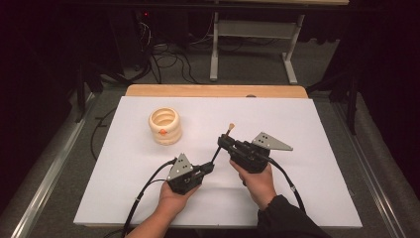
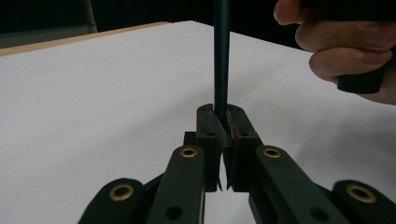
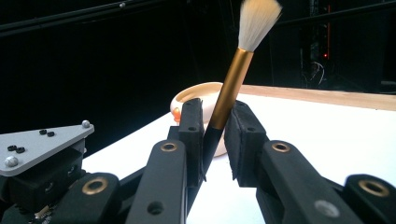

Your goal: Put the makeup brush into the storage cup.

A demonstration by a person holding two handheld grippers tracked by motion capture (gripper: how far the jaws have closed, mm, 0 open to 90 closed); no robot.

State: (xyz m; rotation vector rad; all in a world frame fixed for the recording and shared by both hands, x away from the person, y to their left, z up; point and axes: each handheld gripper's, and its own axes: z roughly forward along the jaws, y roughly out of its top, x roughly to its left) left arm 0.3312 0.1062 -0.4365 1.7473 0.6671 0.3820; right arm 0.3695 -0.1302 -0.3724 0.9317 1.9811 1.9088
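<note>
— What can't we make out? In the left gripper view the brush [image 2: 221,56] is cut off at the top, and its tuft is tiny from above.

— Room? We sit mid-sheet on the white table [image 1: 307,198], edges well apart; the cream ringed pot [image 1: 165,125] stands clear at far left.

— The brush? Dark handle, gold ferrule, pale tuft, slanting between our grippers above the table; the left gripper [image 1: 208,168] clamps its lower end; the right gripper [image 3: 214,135] has closed around the handle below the ferrule, one pad touching, the other just apart.
</note>
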